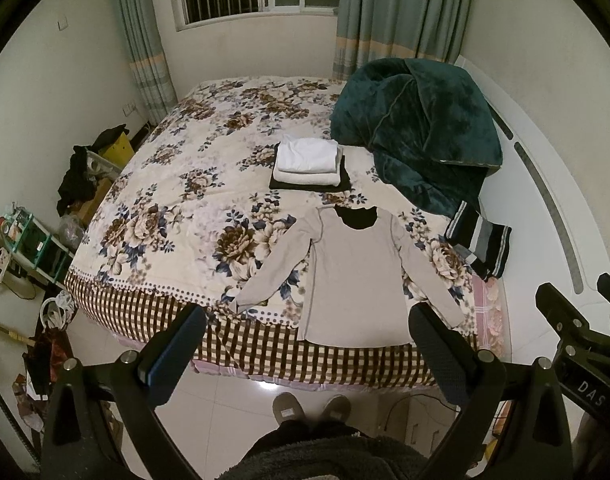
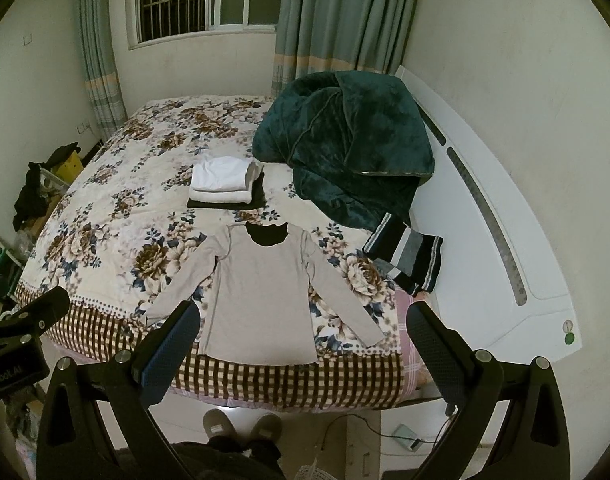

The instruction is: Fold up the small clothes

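A beige long-sleeved shirt point(image 1: 355, 276) lies flat on the floral bed, sleeves spread, hem at the near edge; it also shows in the right wrist view point(image 2: 261, 300). A stack of folded white and black clothes point(image 1: 309, 164) sits behind it, also in the right wrist view point(image 2: 225, 182). My left gripper point(image 1: 305, 344) is open and empty, held above the near bed edge. My right gripper point(image 2: 301, 340) is open and empty, also above the near edge, and its body shows in the left wrist view point(image 1: 581, 340).
A dark green blanket point(image 1: 417, 128) is heaped at the right by the white headboard point(image 2: 497, 220). A folded striped garment point(image 1: 481, 240) lies at the bed's right edge. Clutter and a shelf point(image 1: 37, 248) stand on the left. My slippers point(image 1: 311, 408) are on the tiled floor.
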`<state>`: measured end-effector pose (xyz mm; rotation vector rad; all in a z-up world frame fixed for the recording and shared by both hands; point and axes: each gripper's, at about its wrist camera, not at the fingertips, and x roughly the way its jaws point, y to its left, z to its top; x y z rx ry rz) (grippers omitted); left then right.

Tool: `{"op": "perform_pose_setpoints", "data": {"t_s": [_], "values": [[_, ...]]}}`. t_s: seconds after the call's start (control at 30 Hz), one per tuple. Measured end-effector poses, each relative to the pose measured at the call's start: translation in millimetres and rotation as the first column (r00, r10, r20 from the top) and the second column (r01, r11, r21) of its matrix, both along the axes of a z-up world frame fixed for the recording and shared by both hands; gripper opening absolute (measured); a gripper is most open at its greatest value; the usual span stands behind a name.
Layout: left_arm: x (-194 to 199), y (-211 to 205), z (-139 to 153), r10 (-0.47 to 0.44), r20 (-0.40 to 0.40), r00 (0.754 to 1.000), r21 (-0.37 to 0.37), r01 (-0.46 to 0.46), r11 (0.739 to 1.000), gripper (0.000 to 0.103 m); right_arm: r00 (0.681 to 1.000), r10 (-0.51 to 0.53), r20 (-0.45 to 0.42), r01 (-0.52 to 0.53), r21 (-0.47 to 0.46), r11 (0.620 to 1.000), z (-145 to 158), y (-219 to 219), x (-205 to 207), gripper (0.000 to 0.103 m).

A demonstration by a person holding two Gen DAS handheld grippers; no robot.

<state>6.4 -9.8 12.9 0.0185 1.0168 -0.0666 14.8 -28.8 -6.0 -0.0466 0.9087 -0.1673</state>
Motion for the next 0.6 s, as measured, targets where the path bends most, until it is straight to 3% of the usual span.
{"op": "perform_pose_setpoints", "data": {"t_s": [0.6], "values": [[4.8, 0.9, 5.9, 0.003, 0.014, 1.000, -0.004, -0.003, 1.000, 0.103, 1.000, 0.004, 0.003, -0.004, -0.001, 1.000, 7.5, 0.6, 5.0, 0.103]]}}
